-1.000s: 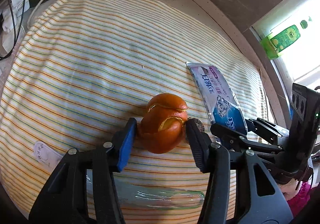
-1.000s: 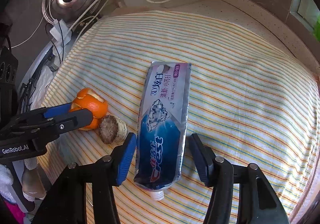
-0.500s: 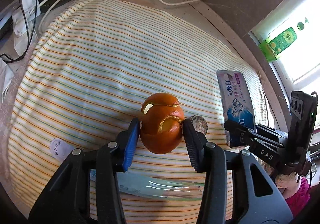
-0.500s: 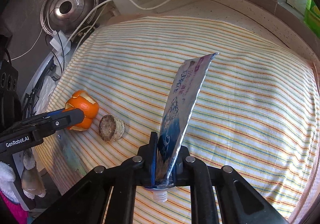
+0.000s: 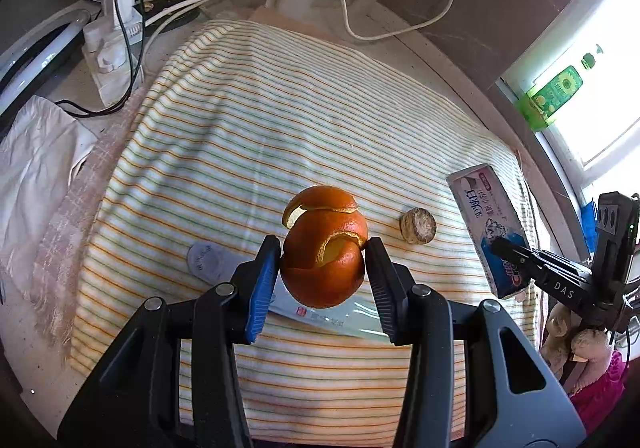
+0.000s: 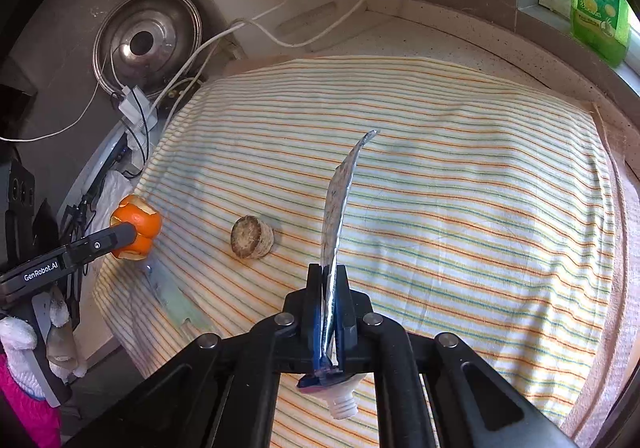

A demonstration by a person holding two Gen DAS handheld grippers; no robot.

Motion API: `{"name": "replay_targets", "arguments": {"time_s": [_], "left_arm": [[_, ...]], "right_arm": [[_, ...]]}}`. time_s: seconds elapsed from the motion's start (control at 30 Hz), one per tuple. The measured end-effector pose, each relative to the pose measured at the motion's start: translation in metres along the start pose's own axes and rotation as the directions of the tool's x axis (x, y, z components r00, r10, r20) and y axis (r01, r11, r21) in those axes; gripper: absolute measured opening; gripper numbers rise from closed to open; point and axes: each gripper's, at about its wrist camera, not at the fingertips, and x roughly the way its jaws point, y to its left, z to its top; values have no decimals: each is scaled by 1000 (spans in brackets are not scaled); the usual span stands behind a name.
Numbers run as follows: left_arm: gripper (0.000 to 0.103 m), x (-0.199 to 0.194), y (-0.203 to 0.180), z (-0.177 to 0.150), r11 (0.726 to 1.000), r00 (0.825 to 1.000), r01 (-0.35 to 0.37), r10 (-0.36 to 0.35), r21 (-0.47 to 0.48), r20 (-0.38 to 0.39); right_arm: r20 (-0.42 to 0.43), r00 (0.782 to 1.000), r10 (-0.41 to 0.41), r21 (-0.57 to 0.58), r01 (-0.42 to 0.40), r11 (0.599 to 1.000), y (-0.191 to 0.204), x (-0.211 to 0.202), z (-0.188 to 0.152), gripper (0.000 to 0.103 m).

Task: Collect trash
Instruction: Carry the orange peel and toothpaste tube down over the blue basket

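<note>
Left gripper [image 5: 323,260] squeezing the orange peel [image 5: 323,248] between both pads, holding it off the striped cloth [image 5: 280,136] around the middle of the left view. Right gripper [image 6: 329,312] clamping down tight on the flattened toothpaste tube [image 6: 335,216], tube sticking up edge-on, cap end hanging low in the frame. Leaving a small brown cork-like stub [image 6: 252,237] lying on the cloth between them, plus a clear wrapper [image 5: 340,318] sitting under the peel.

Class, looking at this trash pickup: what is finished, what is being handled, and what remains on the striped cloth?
No bin is visible, so nothing is binned. In hand: left gripper holds the orange peel; right gripper pinches the toothpaste tube. Left: brown stub and clear wrapper.
</note>
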Motion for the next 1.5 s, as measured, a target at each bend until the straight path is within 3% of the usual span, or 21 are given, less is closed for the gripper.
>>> {"name": "replay_targets", "arguments": {"time_s": [0.37, 0.73, 1.5], "left_arm": [[45, -42, 29, -37, 1000, 1000, 3, -3, 0, 27], [45, -74, 56, -87, 1000, 1000, -1, 1, 5, 22], [45, -87, 123, -188, 999, 996, 3, -6, -33, -86]], "right_arm": [[70, 997, 25, 47, -28, 998, 25, -37, -26, 2], [80, 992, 92, 19, -94, 995, 78, -67, -77, 2], [-26, 986, 166, -16, -166, 986, 177, -54, -183, 2]]}}
